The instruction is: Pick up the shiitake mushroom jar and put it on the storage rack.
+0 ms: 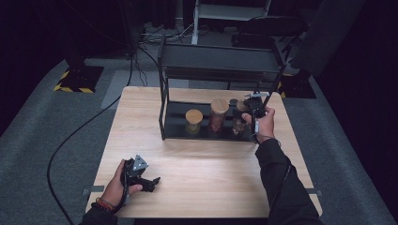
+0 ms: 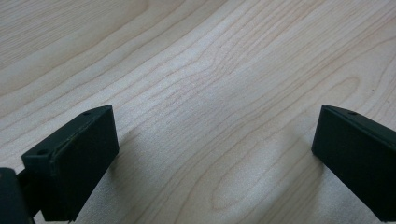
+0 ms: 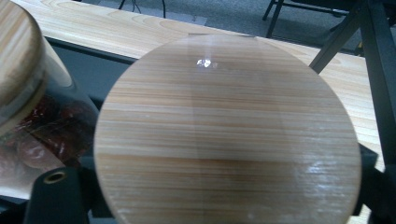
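Jar lid between right gripper fingers.

The wooden lid hides its jar and whether the right gripper's pads touch it

High view over table; tool views close, sharing its wood.

Three jars in row on rack lower shelf, rack at table rear.
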A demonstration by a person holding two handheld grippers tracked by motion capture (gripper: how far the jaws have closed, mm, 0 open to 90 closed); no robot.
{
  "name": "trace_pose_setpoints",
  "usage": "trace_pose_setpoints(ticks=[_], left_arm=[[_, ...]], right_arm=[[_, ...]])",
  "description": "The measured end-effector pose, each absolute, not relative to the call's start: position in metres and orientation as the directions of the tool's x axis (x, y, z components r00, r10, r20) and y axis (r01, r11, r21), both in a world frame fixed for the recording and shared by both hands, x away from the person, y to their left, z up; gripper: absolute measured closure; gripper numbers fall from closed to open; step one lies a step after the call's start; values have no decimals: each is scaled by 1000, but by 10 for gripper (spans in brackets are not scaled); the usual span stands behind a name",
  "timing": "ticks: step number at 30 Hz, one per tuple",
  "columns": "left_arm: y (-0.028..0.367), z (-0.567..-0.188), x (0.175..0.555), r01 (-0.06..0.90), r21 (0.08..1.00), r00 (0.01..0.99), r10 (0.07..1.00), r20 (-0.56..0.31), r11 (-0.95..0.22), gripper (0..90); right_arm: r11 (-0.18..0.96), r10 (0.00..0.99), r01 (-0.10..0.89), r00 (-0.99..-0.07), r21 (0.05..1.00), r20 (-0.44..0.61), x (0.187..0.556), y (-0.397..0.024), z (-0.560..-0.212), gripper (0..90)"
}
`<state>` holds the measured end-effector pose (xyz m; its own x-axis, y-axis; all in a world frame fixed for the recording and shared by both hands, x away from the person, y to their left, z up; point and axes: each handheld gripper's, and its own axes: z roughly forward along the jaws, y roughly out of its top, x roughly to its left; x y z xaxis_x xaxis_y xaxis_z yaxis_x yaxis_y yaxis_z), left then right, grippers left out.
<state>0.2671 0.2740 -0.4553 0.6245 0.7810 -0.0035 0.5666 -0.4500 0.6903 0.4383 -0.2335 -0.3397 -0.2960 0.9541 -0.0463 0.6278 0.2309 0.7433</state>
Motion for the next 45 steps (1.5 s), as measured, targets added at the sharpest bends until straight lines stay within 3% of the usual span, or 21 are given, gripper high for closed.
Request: trace_pose_setpoints(ticks=[15,45], left_arm=[[274,-455,267,567,690,624,781,-4,-450,3],[274,-455,267,567,690,624,781,-4,-450,2]], right_arm=[[248,953,624,-293,741,-72,437,-233,-343,49],[348,914,472,-365,810,-179,391,-249,-353,29]])
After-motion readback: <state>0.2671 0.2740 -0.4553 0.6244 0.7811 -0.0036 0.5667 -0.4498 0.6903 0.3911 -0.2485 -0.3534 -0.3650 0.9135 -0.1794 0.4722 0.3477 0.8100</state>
